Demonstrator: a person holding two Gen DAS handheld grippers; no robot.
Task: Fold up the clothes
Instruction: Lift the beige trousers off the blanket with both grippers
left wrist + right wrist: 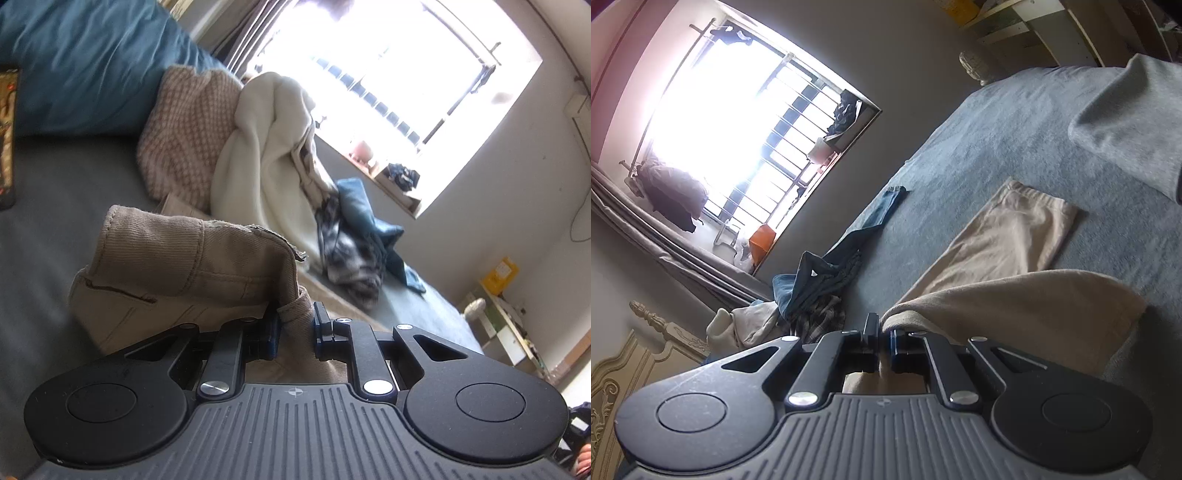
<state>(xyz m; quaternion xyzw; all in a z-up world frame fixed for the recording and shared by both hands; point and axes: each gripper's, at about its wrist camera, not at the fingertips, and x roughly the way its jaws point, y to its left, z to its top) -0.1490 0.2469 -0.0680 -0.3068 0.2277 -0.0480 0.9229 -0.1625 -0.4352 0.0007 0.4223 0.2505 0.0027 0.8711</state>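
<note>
The left gripper [293, 325] is clenched on a fold of the beige trousers [177, 269], the cloth being pinched between its two fingers. The waistband, with a stitched seam, a slit pocket and a frayed edge, is seen bunched up just ahead of and to the left of that gripper. The right gripper [884, 332] is likewise clamped on a thin edge of the same trousers [1015, 295], whose cloth is draped off to its right; one leg is laid flat on the bed ahead of it, ending in a hemmed cuff. No brand, label or writing can be read on the garment.

The trousers are carried over a bed covered in a grey-blue sheet [997, 129]. Further ahead of the left gripper, a heap of clothes is piled: a pink-and-white checked knit [184, 133], a cream garment [266, 155], a dark plaid item [347, 251] and blue denim [362, 206]. A teal pillow [92, 55] is seen beyond, to the left. A grey cloth [1137, 122] is seen far right of the right gripper. At the far side, a bright barred window [738, 122] is set in a grey wall, and a carved cream headboard [631, 362] is visible at the left.
</note>
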